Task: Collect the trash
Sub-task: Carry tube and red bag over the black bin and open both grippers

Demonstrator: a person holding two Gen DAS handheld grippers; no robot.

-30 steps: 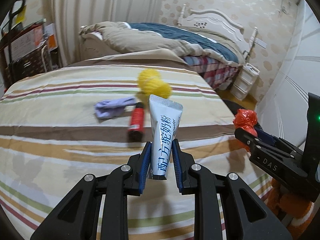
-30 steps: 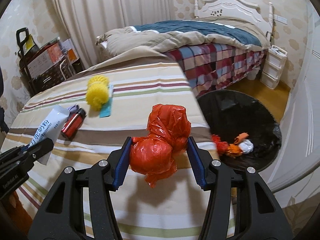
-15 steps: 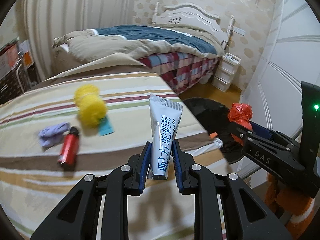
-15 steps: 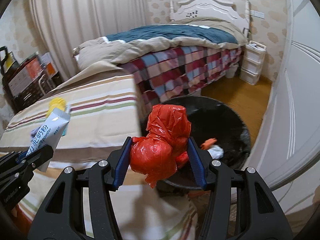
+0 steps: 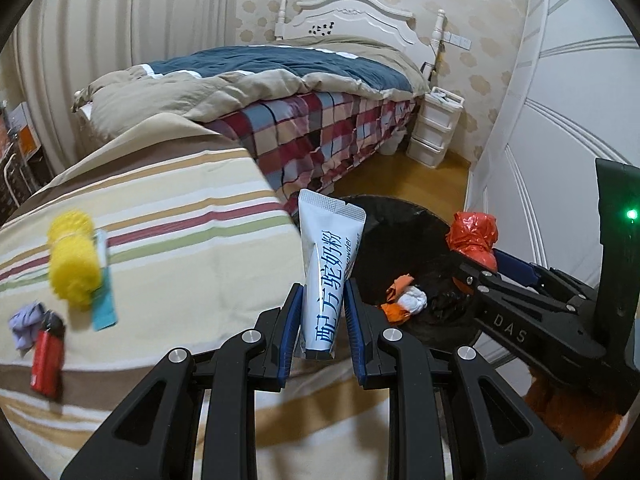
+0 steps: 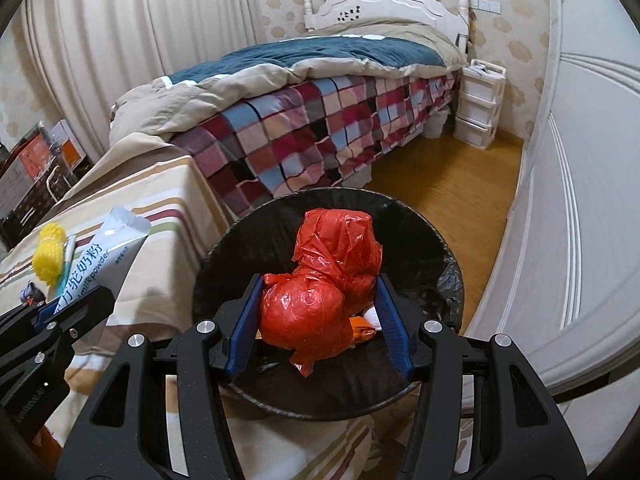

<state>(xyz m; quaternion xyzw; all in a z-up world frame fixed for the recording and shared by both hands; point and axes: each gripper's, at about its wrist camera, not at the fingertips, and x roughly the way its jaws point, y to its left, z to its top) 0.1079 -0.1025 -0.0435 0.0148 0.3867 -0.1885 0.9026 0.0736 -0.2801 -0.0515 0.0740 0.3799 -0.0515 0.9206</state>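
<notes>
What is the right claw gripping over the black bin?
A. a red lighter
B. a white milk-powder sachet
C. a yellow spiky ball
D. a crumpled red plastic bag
D: the right claw is clamped on a crumpled red plastic bag above the black bin; the white sachet sits in the left claw.

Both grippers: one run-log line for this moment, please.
left gripper: shut on white sachet | right gripper: shut on red bag | over black bin
</notes>
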